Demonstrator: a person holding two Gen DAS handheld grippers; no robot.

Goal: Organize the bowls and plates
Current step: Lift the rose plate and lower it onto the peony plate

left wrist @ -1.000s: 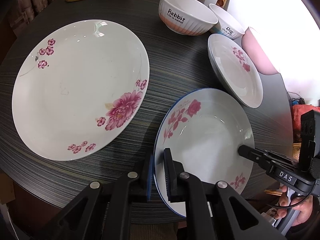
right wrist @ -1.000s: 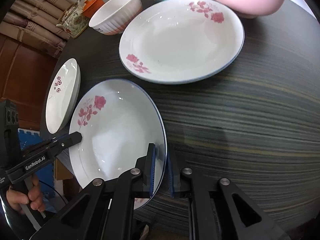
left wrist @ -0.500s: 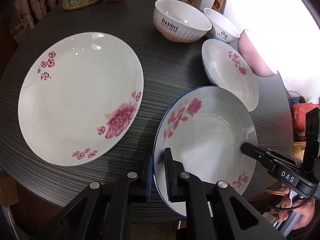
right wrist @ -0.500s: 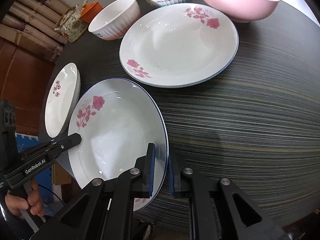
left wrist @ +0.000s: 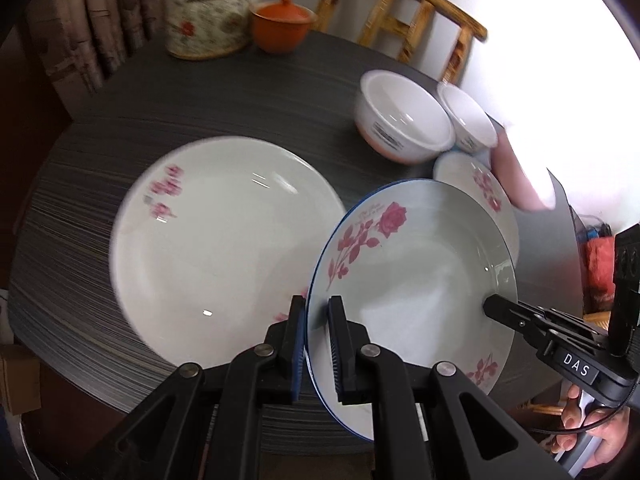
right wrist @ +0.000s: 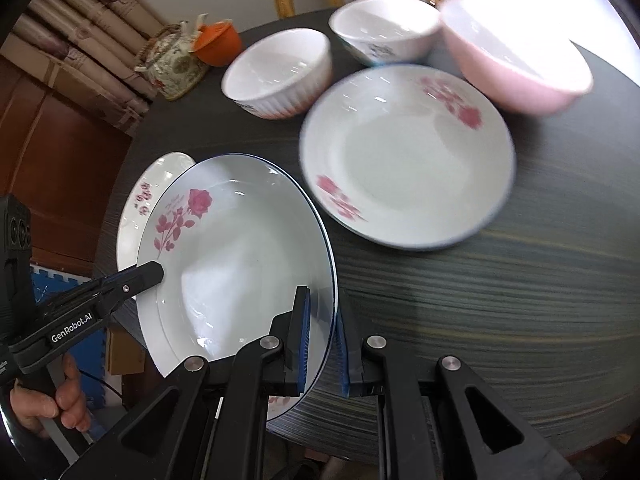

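A blue-rimmed rose plate (left wrist: 416, 276) (right wrist: 236, 264) hangs above the dark round table (left wrist: 240, 100), gripped on opposite rims. My left gripper (left wrist: 316, 344) is shut on its left rim. My right gripper (right wrist: 322, 340) is shut on its right rim and also shows in the left wrist view (left wrist: 490, 304). A large flowered plate (left wrist: 216, 240) lies to the left, partly under the lifted plate. A second blue-rimmed plate (right wrist: 404, 156) lies to the right. Behind stand two white bowls (right wrist: 280, 76) (right wrist: 384, 28) and a pink bowl (right wrist: 516, 60).
A patterned teapot (left wrist: 204, 16) and an orange lidded pot (left wrist: 282, 24) sit at the table's far edge. A wooden chair (left wrist: 404, 12) stands behind the table. A hand (right wrist: 48, 400) holds the left gripper's handle at the near table edge.
Both grippers have risen with the rose plate, lifting it off the table. It now overlaps the large flowered plate's edge, and the teapot and chair have come into view.
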